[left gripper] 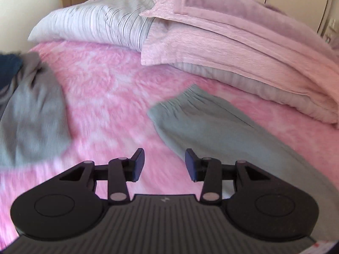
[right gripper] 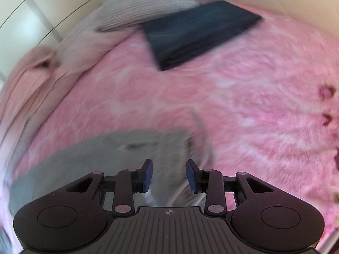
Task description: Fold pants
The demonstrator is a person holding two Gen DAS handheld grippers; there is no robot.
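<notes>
Pants: the grey pants [left gripper: 203, 122] lay spread on the pink fluffy blanket [left gripper: 110, 97], the gathered waistband toward the pillows; in the right wrist view the grey cloth [right gripper: 101, 154] was blurred just ahead of the fingers.
Left gripper: the left gripper [left gripper: 164, 165] had its fingers spread, nothing between them, over the blanket just beside the pants.
Right gripper: the right gripper [right gripper: 169, 175] was spread too, empty, above the grey cloth.
Second grey piece: a bunched grey garment [left gripper: 31, 116] lay at left, apart from the pants.
Folded item: a dark folded garment [right gripper: 197, 33] sat farther up the blanket.
Bedding: a striped pillow [left gripper: 93, 21] and stacked pink bedding [left gripper: 233, 42] lay at the head.
</notes>
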